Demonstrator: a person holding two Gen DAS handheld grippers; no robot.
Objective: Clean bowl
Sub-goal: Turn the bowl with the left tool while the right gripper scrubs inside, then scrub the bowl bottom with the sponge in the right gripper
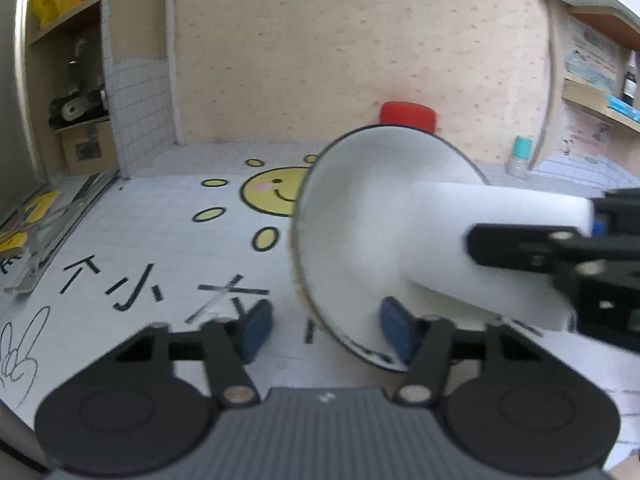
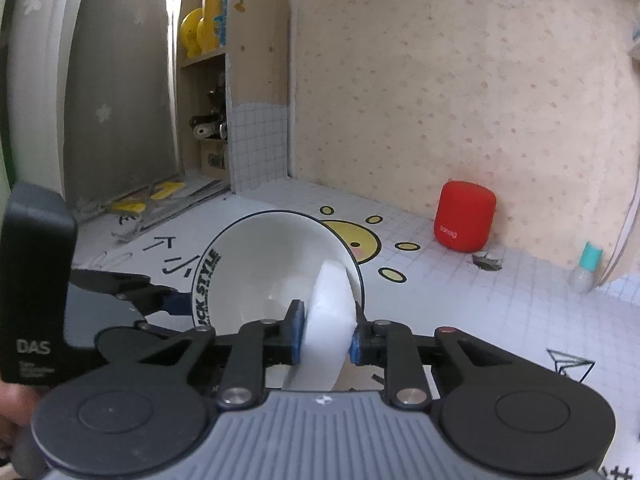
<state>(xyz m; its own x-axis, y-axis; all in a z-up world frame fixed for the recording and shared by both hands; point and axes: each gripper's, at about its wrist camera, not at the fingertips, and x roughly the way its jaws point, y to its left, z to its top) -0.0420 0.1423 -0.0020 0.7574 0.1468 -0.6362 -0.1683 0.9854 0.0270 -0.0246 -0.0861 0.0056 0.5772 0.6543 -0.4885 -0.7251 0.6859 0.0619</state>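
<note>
Sponge pinched by right hand-held gripper; left hand-held gripper apparently clamps bowl rim.

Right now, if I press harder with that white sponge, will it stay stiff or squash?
The white sponge will probably squash: it looks like soft foam, pinched by the right gripper. It likely weighs little. Its tip already touches inside the tilted bowl, so it should bend.

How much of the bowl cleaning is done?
Done: the left gripper has the bowl tipped on its side, jaws around its rim, and the right gripper is clamped on the white sponge. In hand: the sponge is inside the bowl, wiping. Left: finishing the wipe and setting the bowl down.
</note>
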